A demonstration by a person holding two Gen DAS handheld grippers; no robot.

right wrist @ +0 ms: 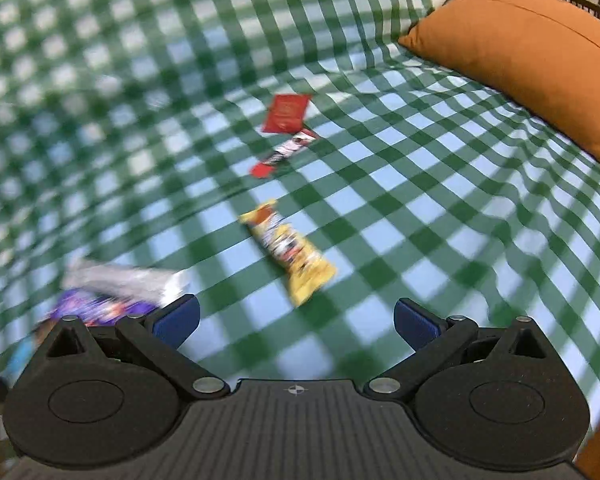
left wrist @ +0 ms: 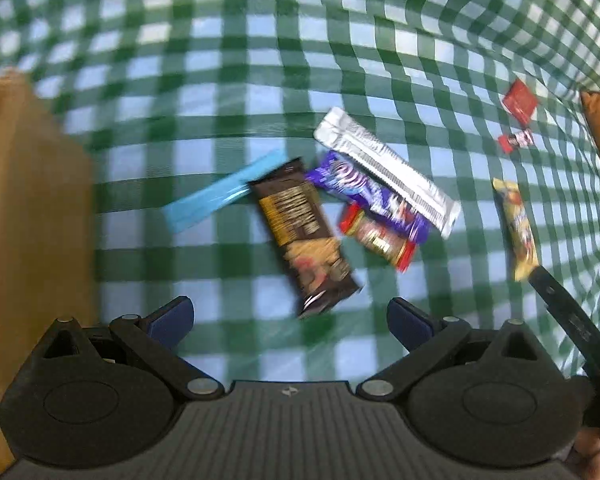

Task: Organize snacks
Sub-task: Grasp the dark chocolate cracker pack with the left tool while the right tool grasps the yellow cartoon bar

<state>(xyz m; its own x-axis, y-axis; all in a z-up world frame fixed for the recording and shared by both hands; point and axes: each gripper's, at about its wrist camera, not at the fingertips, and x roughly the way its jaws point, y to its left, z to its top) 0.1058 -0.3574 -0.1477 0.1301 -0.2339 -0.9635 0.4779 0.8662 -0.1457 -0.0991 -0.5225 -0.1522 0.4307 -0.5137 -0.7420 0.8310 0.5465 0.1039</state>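
- A bed [right wrist: 440, 184] covered in green-and-white checked cloth carries everything; an orange pillow [right wrist: 532, 56] lies at its far right and a brown cardboard box [left wrist: 24, 216] stands at the left edge of the left wrist view.
- The snacks lie loose on the cloth. A cluster sits ahead of the left hand-held gripper [left wrist: 290, 318]: a brown bar [left wrist: 302, 232], a purple bar [left wrist: 364, 192] lying over a red-ended bar [left wrist: 380, 238], a long silver packet [left wrist: 384, 166] and a light blue packet [left wrist: 224, 192] partly under the brown bar.
- A yellow bar [right wrist: 288, 250] lies apart, just ahead of the right hand-held gripper [right wrist: 296, 320]; beyond it are a red-and-white bar [right wrist: 284, 152] and a red square packet [right wrist: 286, 114], nearly touching.
- Both hand-held grippers are spread wide and hold nothing; each hovers above the cloth, tilted down toward its snacks. Both views are smeared, so fine detail is unsure.
- The step in hand looks like a reach for a first pick. For the left, the brown bar is the likely target: come down across its narrow width, clear of the purple bar.
- For the right, the yellow bar is easier, being alone; turning the wrist so the fingers straddle it crosswise should help.
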